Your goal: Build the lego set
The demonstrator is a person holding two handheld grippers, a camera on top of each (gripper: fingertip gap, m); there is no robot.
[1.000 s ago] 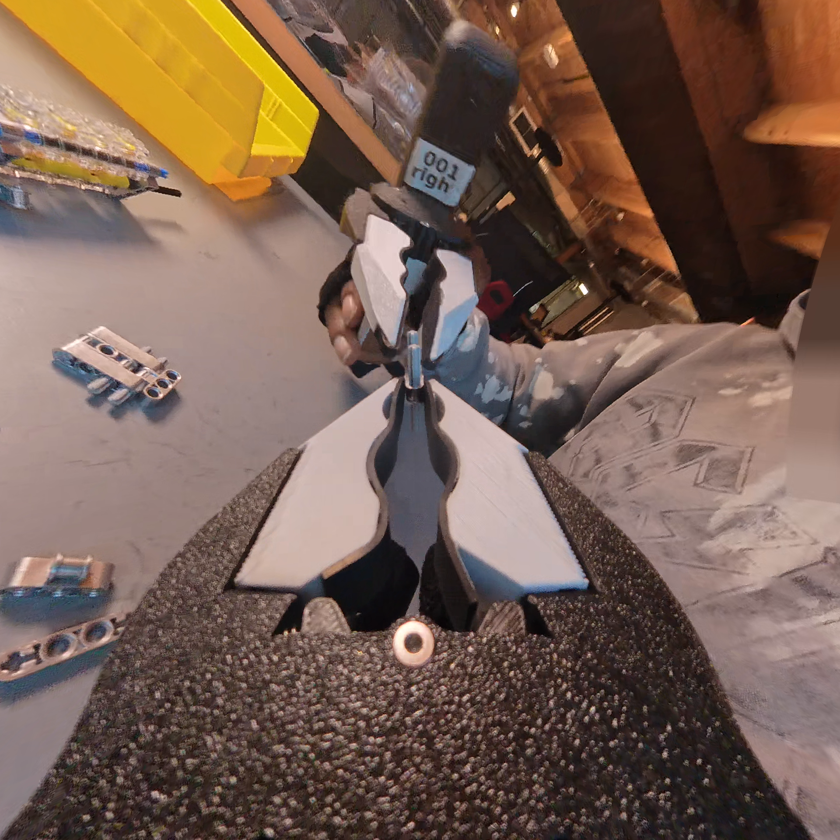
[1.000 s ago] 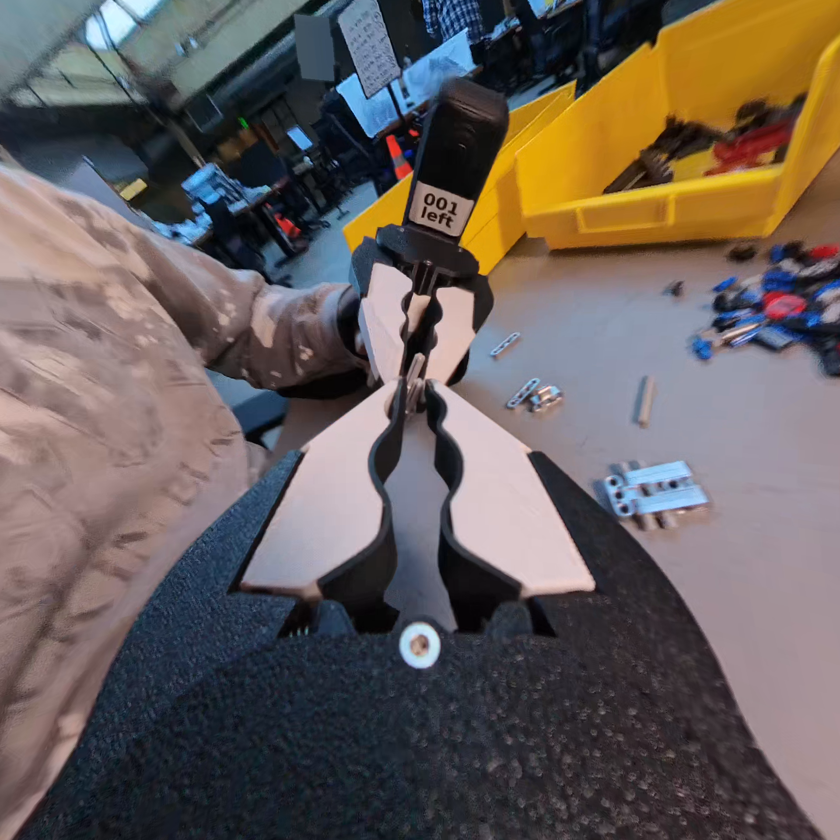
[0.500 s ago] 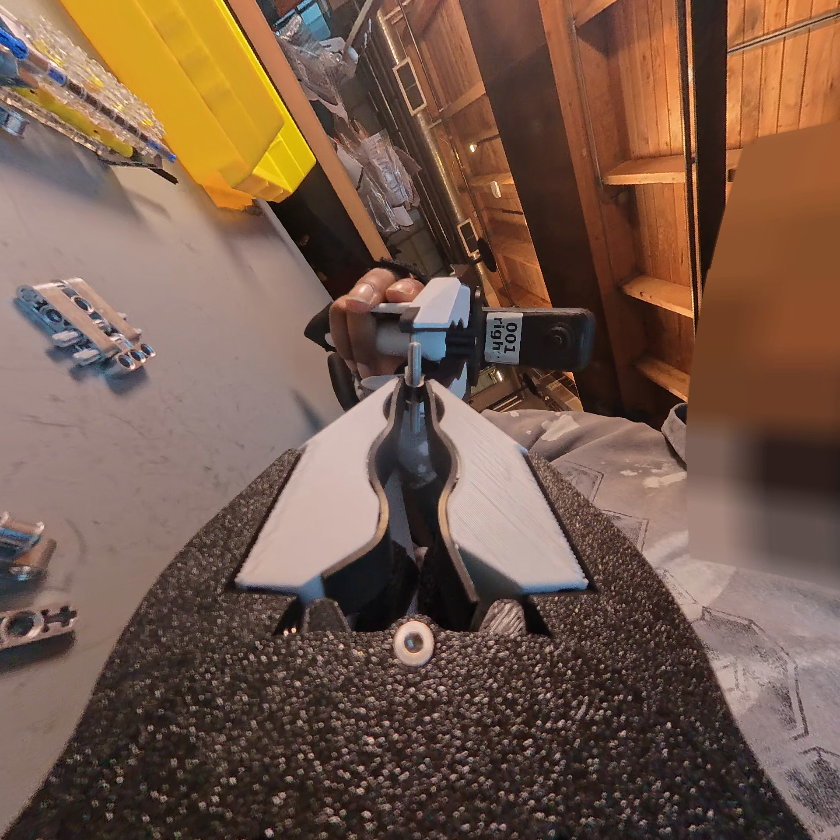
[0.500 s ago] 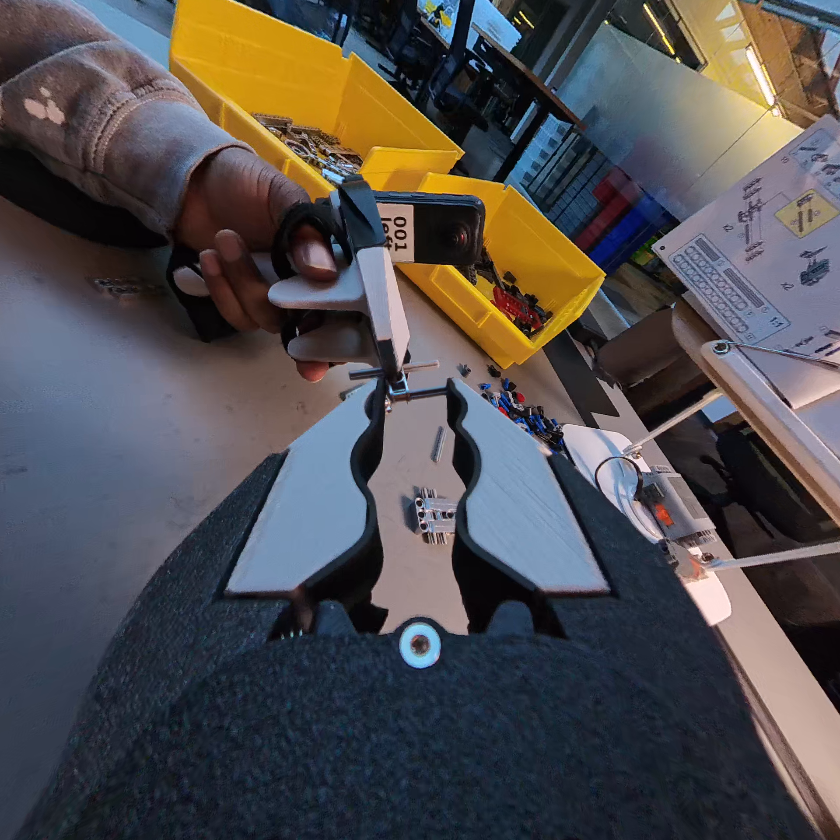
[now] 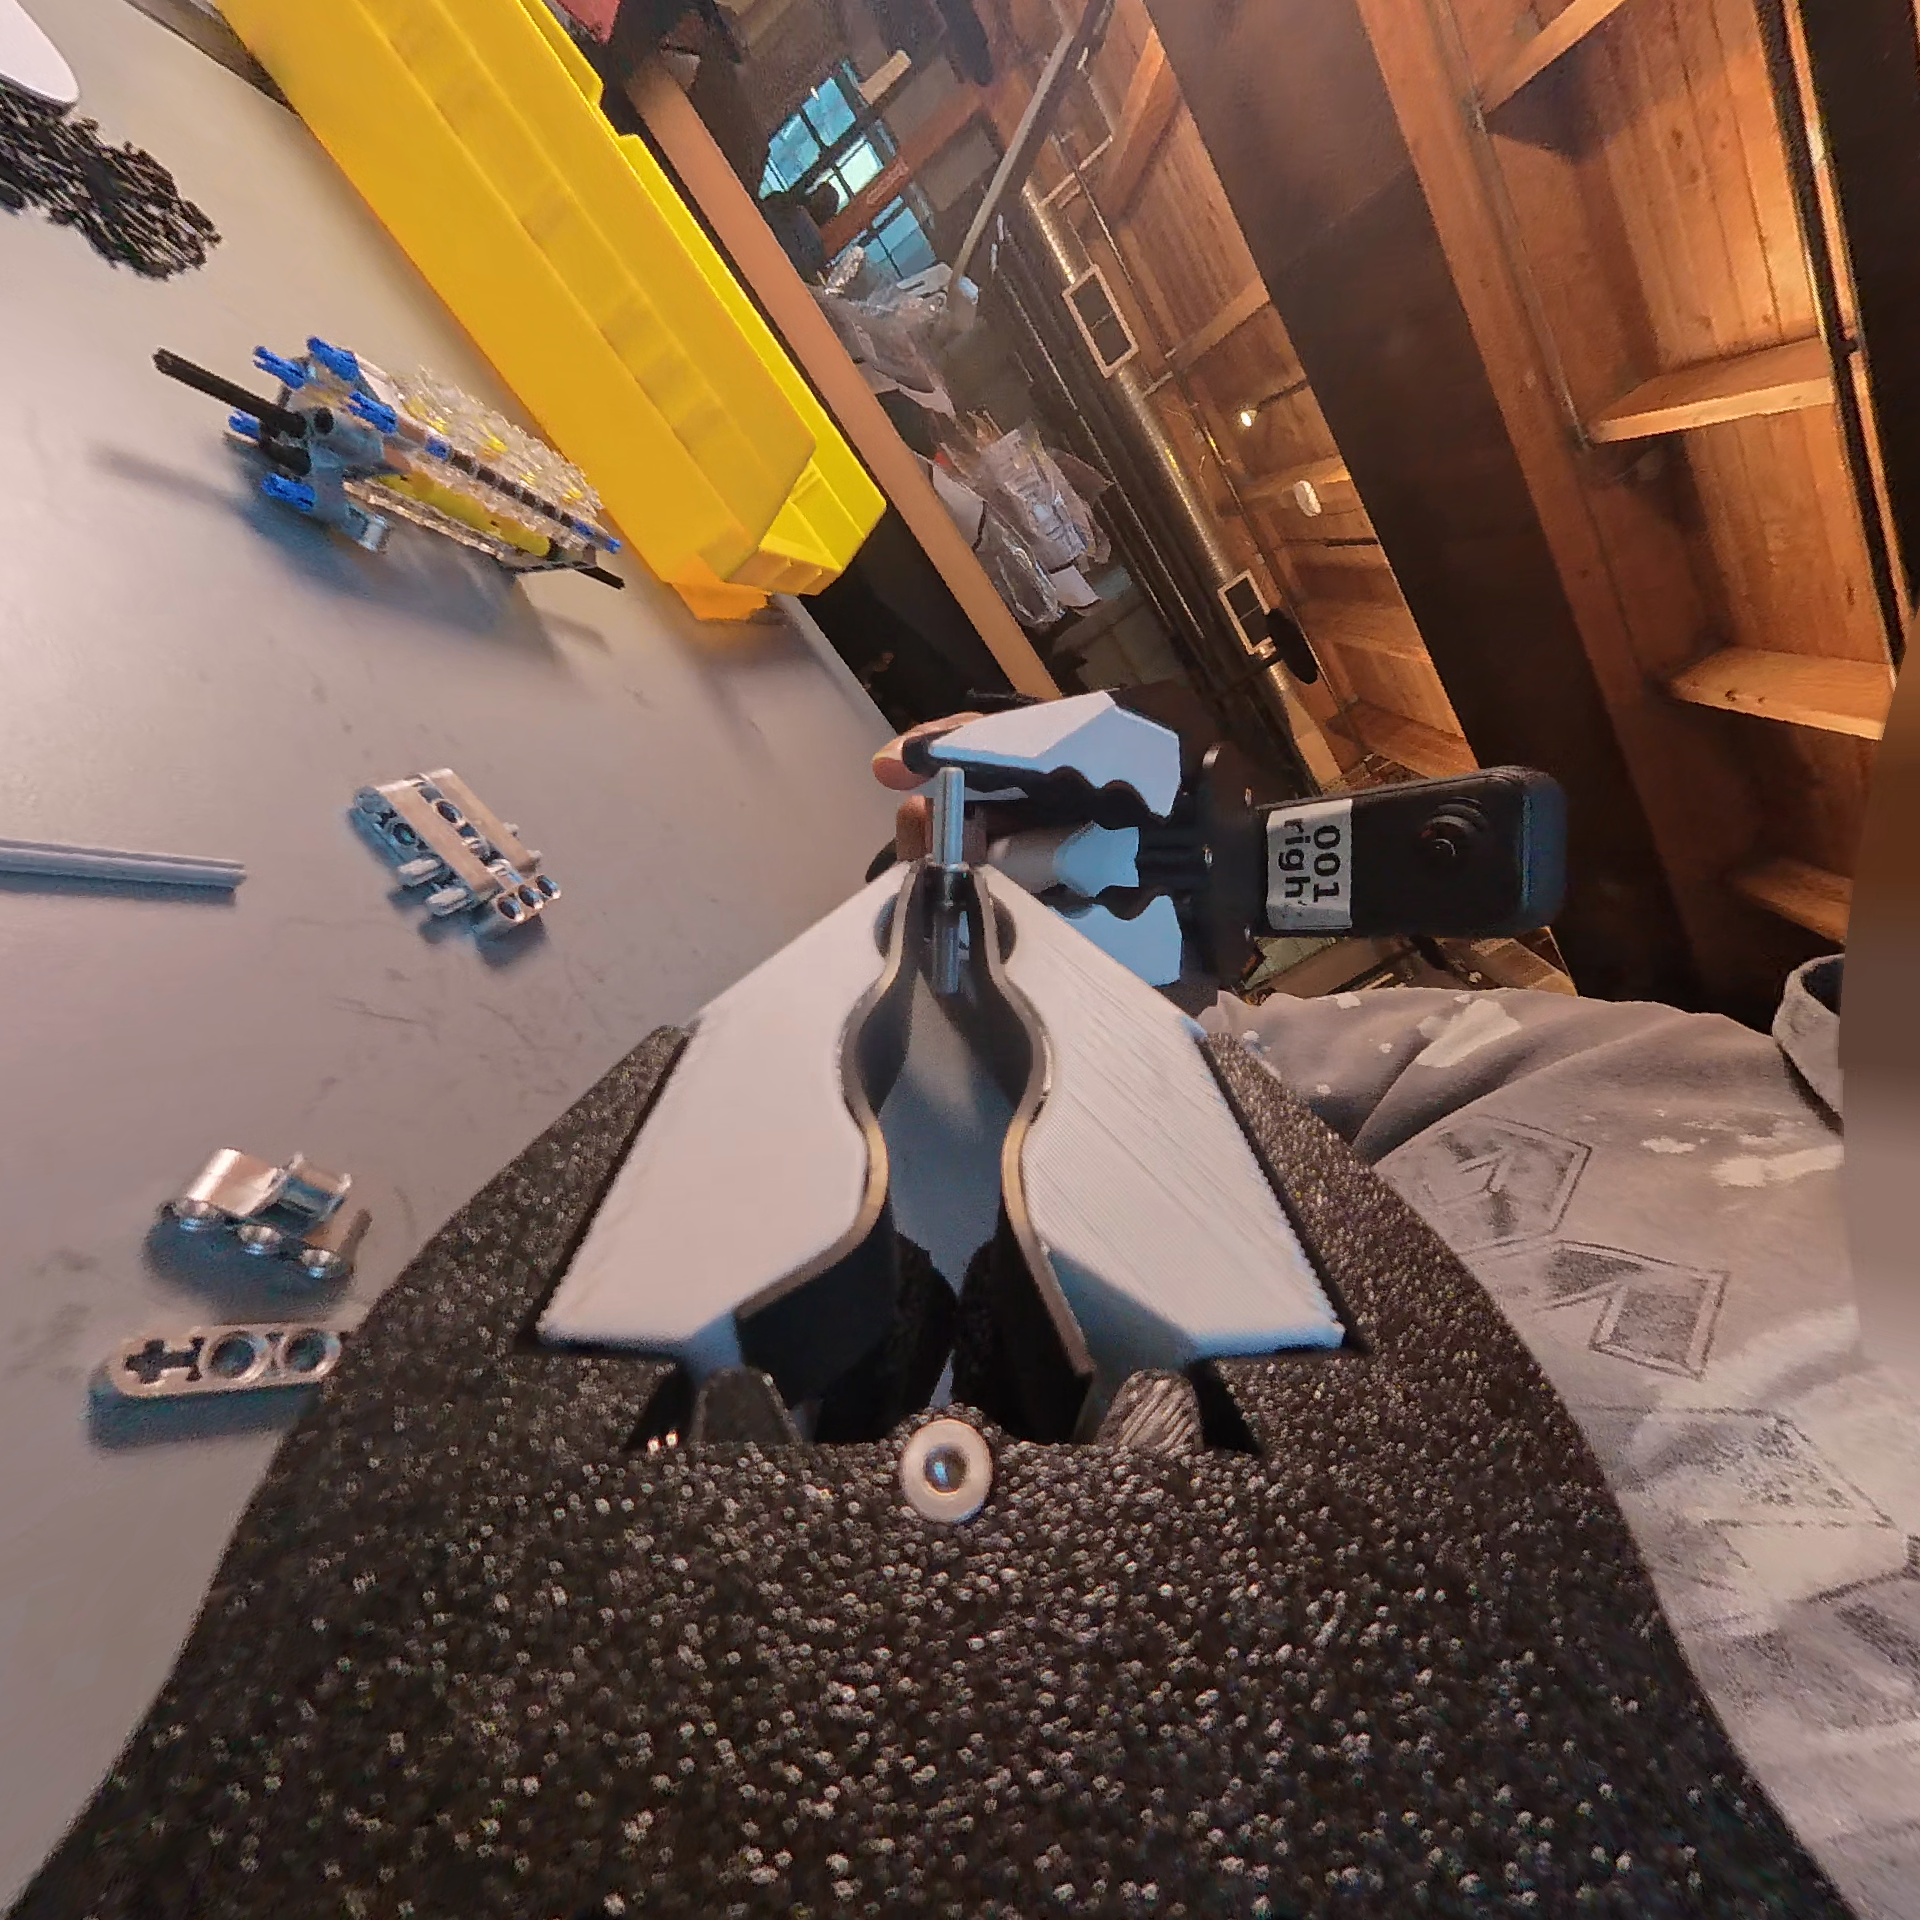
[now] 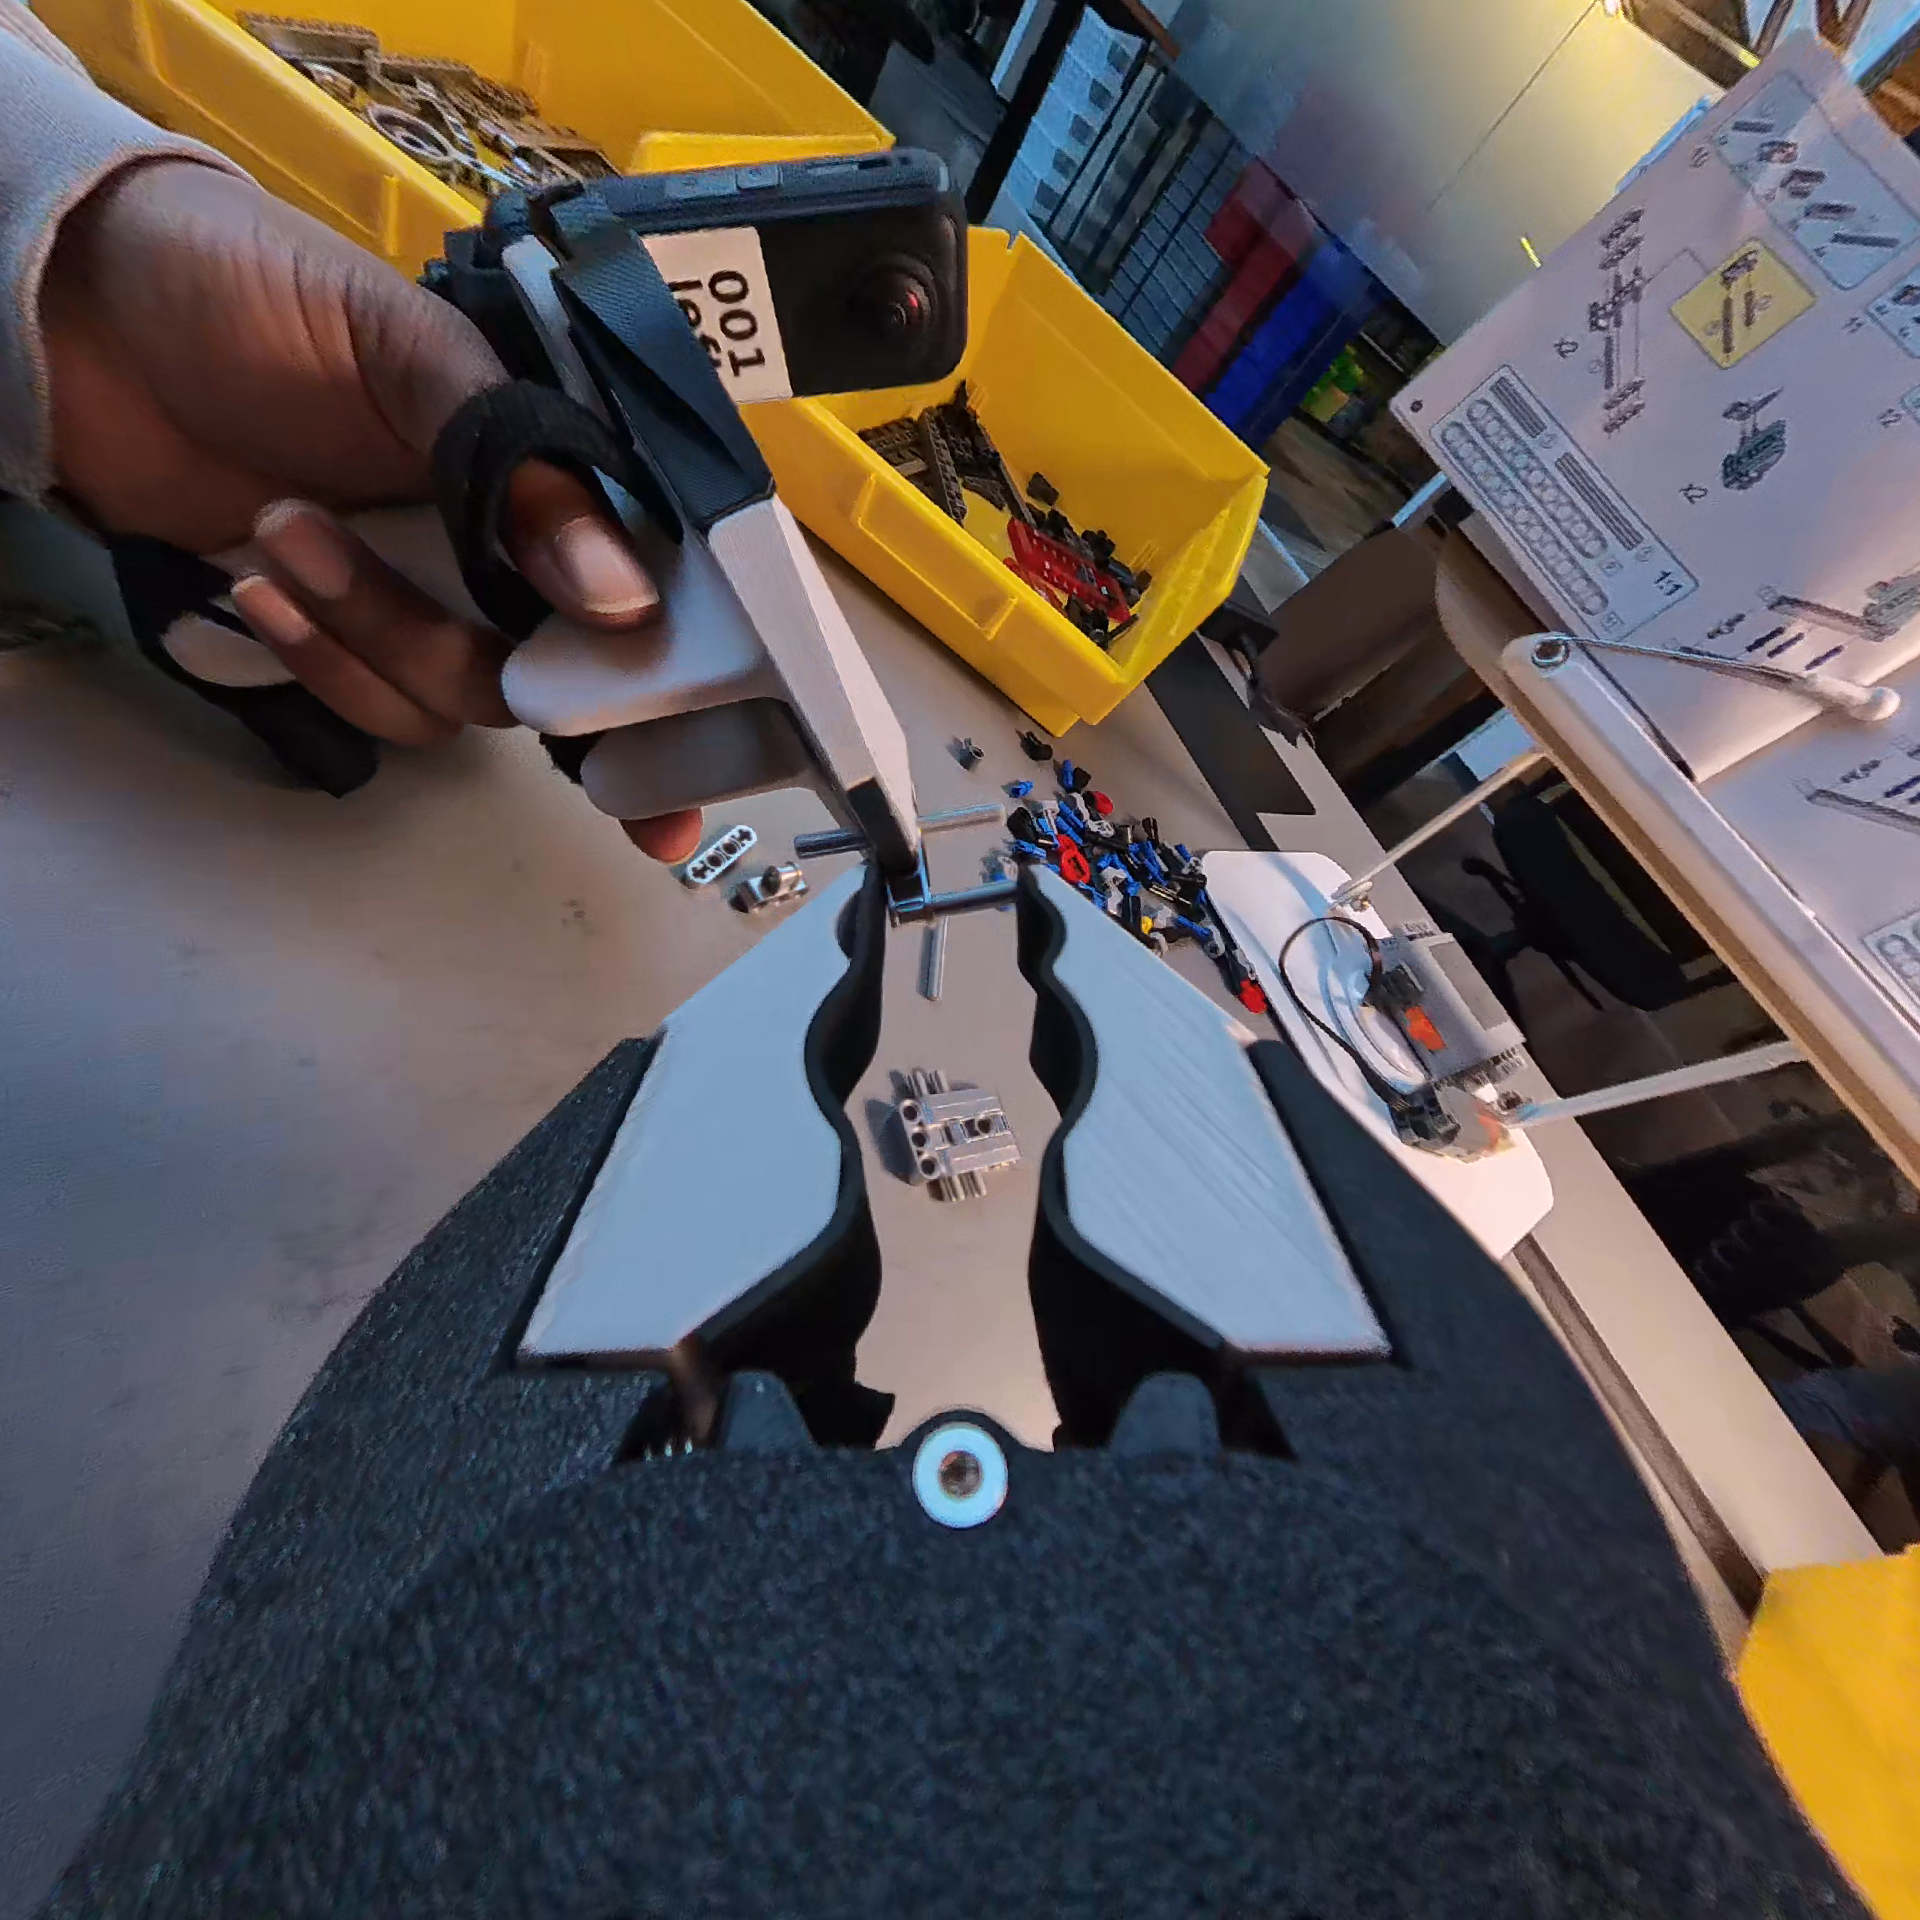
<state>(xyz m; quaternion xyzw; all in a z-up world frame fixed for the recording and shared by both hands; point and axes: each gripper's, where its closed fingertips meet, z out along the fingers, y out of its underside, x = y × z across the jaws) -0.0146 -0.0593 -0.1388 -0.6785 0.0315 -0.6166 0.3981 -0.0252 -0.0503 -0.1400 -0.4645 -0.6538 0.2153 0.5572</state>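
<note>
Two yellow bins [image 6: 1039, 540] sat at the surface [image 5: 312, 675] edge. Right tool [image 6: 951, 894] had rolled sideways and spread its jaws since a second back; left tool [image 5: 943, 904] stayed clamped on the small grey axle [image 5: 945, 831], held mid-air between both.

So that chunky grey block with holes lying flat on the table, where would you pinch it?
Probably across the grey block's two longer sides, mid-length, coming straight down from above. It lies flat on the table with room on all sides. Small pegs seem to stick out along one edge, so avoid that edge. The open right gripper is nearest.
</note>
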